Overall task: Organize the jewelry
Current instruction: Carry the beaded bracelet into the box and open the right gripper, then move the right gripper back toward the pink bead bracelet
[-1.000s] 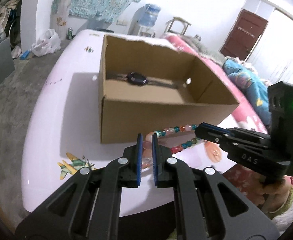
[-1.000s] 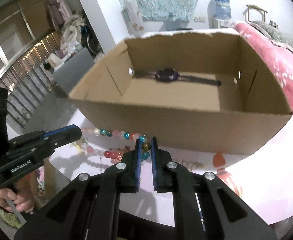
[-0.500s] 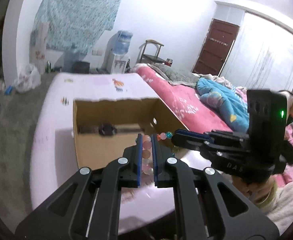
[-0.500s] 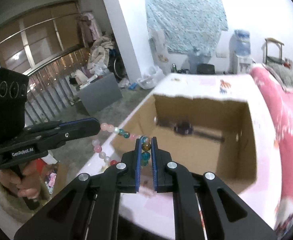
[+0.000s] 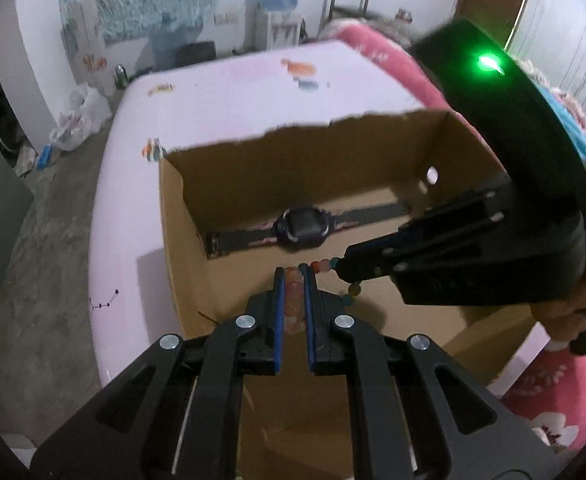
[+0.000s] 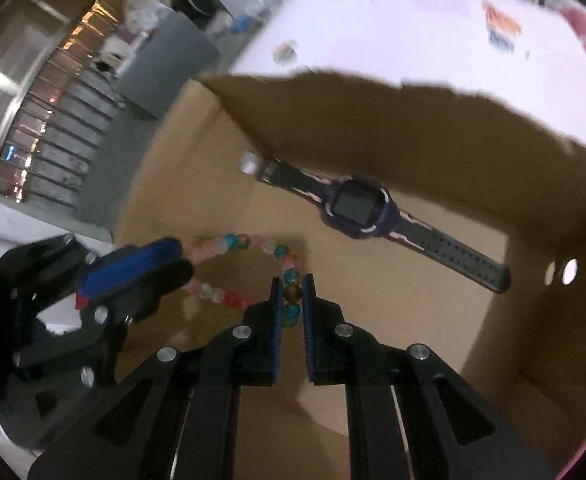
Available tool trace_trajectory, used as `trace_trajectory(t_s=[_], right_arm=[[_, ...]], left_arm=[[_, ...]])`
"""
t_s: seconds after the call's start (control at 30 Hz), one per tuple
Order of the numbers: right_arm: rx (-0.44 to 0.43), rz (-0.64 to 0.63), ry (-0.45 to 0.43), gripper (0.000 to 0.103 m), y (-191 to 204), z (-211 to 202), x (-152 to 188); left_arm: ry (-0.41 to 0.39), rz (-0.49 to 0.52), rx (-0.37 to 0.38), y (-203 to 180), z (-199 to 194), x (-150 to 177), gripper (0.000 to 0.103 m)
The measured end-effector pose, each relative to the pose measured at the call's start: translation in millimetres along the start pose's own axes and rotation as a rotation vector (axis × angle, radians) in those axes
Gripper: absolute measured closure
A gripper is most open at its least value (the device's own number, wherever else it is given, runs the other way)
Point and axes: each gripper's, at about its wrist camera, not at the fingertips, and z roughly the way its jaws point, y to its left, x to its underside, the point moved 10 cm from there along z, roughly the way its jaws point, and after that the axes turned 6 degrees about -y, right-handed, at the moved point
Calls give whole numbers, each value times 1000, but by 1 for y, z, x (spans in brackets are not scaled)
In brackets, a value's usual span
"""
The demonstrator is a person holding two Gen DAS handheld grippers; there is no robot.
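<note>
Both tongs (image 5: 292, 276) (image 6: 292, 280) pinch a pink, blue, red beaded bracelet (image 6: 245, 242).

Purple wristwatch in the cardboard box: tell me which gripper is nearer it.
Right, narrowly. The right gripper sits just short of the purple wristwatch; the left gripper is slightly further back.

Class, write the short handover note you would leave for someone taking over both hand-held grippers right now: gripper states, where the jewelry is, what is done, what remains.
Left hand-held gripper: shut on the bead necklace, pink beads between its fingers.
Right hand-held gripper: shut on the same necklace, teal and amber beads.
The necklace hangs between the two grippers, over the inside of the cardboard box.
Done: the watch lies flat on the box floor near the far wall.
Left: lower the necklace onto the box floor in front of the watch, open both grippers, withdraw.
</note>
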Motion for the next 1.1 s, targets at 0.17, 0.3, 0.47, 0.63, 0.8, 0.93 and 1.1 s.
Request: trace_trajectory(t_s=[0.17,0.3,0.47,0.63,0.8,0.93,1.1], right_arm=[[2,34,77,91,-8,20,12],[26,35,60,80,-14,18,14],[19,23,-55,72,-6,-22,15],[45,-39,-279,51,3,-100,21],[98,-133,-516,31,20,-176,69],[98,-159,-572,25,30,-191,121],[127,-69,-504,21,18,-131,183]], left_arm=[[15,1,-8,6,-1,8,94],[0,-9,-5,9,-9,7,94],[-79,-30,0,13,-33,-1,86],[-223,-64,-14,16,-94,0,58],[-316,-73,-57,14,-143,31,32],[-291,-97,-88,11,-143,73,18],[-107,-137,-119,5,-84,144,17]])
